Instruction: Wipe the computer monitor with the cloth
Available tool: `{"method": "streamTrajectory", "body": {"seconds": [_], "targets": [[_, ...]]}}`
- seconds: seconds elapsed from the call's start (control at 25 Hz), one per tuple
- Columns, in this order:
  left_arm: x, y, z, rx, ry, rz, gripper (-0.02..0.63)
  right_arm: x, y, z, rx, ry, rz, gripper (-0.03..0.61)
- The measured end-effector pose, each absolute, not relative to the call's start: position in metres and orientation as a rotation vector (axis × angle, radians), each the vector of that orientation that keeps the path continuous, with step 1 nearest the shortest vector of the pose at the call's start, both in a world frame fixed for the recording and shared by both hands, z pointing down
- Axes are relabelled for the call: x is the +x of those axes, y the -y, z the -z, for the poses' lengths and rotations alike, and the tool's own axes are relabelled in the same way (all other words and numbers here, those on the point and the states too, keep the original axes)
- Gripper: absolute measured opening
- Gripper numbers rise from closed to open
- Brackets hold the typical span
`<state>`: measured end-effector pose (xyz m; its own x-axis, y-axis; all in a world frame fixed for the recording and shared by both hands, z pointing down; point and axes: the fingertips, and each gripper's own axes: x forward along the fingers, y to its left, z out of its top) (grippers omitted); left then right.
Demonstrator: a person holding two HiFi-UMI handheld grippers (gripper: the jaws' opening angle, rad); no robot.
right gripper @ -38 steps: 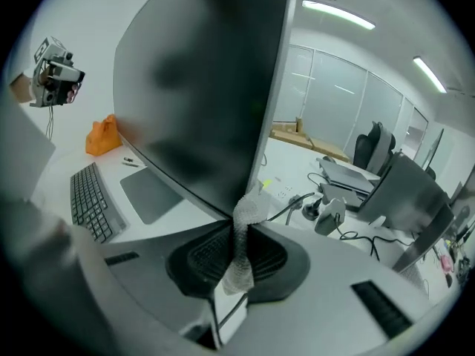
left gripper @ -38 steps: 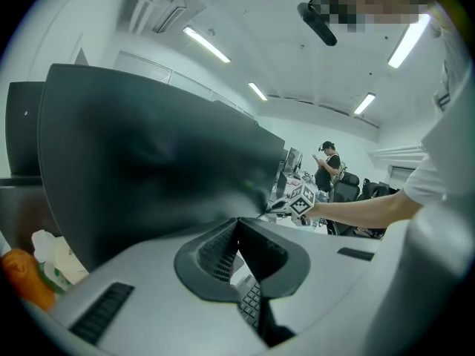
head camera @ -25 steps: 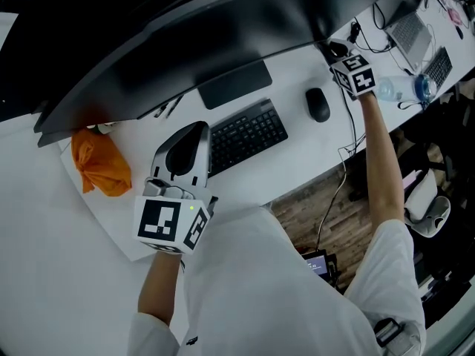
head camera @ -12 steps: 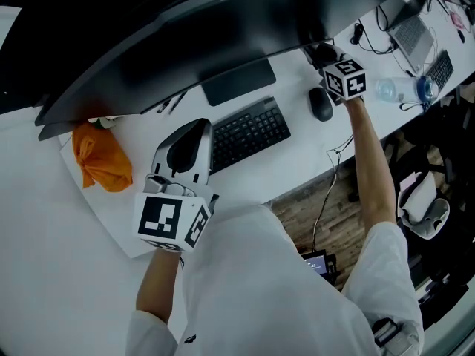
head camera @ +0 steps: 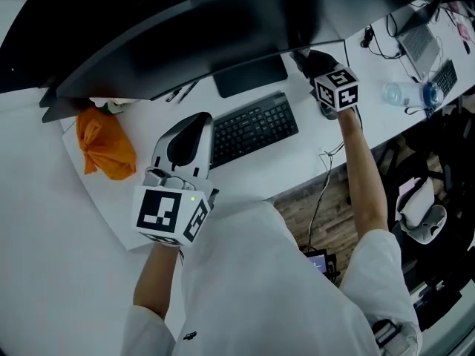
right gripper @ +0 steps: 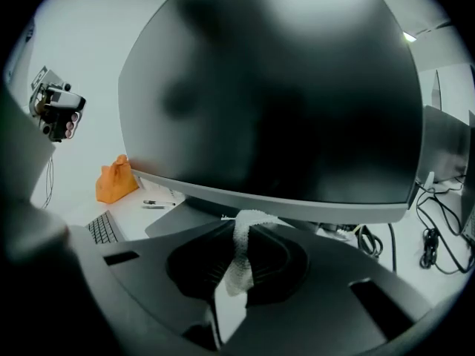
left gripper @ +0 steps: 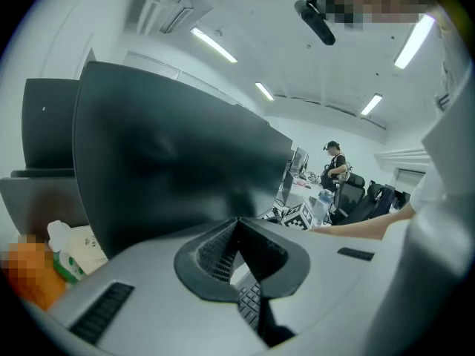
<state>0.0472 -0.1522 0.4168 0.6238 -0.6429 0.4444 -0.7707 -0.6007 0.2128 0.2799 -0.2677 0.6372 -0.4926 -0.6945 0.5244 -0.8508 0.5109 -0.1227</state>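
The wide curved dark monitor point(head camera: 200, 28) spans the back of the white desk point(head camera: 312, 162). My right gripper point(head camera: 306, 59) reaches up to the right part of its lower edge. In the right gripper view its jaws are shut on a strip of white cloth point(right gripper: 240, 262), and the cloth's top end lies just below the monitor point(right gripper: 274, 87) bezel. The cloth is hidden in the head view. My left gripper point(head camera: 197, 120) hovers over the desk left of the keyboard point(head camera: 252, 128). In its own view the left gripper point(left gripper: 237, 222) is shut on nothing and faces the monitor point(left gripper: 171, 162).
An orange bag point(head camera: 105, 143) lies under the monitor's left end, with pens point(head camera: 178, 93) beside the monitor stand point(head camera: 251, 75). A water bottle point(head camera: 404, 93), cables point(right gripper: 430, 236) and a laptop point(head camera: 417, 39) crowd the desk's right end. A person point(left gripper: 335, 163) sits far off.
My right gripper has moved left along the desk and up to the monitor's lower edge, covering the mouse. The left gripper has stayed in place.
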Motion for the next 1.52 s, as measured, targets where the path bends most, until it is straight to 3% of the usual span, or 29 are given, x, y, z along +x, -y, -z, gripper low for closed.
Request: {"method": "streamTrajectory", "body": {"seconds": [1.12, 1.52], "targets": [[-0.023, 0.114, -0.422, 2.364, 1.237, -0.371, 0.018, 0.108, 0.245, -0.630, 1.013, 2.465, -0.436, 0.038], [-0.063, 0.097, -0.421, 2.340, 1.283, -0.363, 0.018, 0.051, 0.243, -0.629, 1.115, 2.500, -0.552, 0.040]]}}
